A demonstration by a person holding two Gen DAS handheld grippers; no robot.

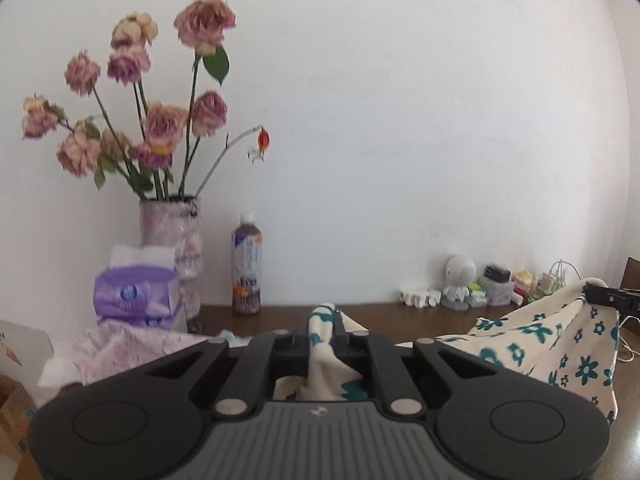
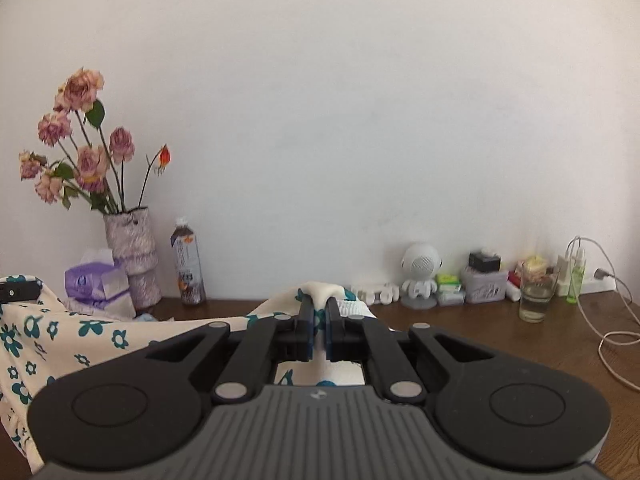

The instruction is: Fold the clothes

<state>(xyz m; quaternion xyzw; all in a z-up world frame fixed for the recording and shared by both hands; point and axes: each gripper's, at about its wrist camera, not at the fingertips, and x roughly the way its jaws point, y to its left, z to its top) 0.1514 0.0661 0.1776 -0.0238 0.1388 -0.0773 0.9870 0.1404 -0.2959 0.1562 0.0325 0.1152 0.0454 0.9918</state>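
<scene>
A cream garment with teal flowers point(image 1: 532, 344) is held up off the brown table between both grippers. My left gripper point(image 1: 325, 330) is shut on a bunched edge of it, cloth spilling down between the fingers. My right gripper point(image 2: 319, 312) is shut on another bunched edge, a white fold poking out above the fingertips. The cream garment point(image 2: 60, 340) sags to the left in the right wrist view. Each view shows the other gripper's black tip at its edge, gripping the cloth: the right gripper point(image 1: 612, 298) and the left gripper point(image 2: 18, 291).
Along the white wall stand a vase of dried roses point(image 1: 170, 240), a purple tissue pack point(image 1: 136, 294), a drink bottle point(image 1: 247, 266), a white robot figurine point(image 2: 420, 276), small boxes, a glass point(image 2: 534, 296) and a trailing white cable point(image 2: 616, 340). A pale pink floral cloth point(image 1: 120, 354) lies at left.
</scene>
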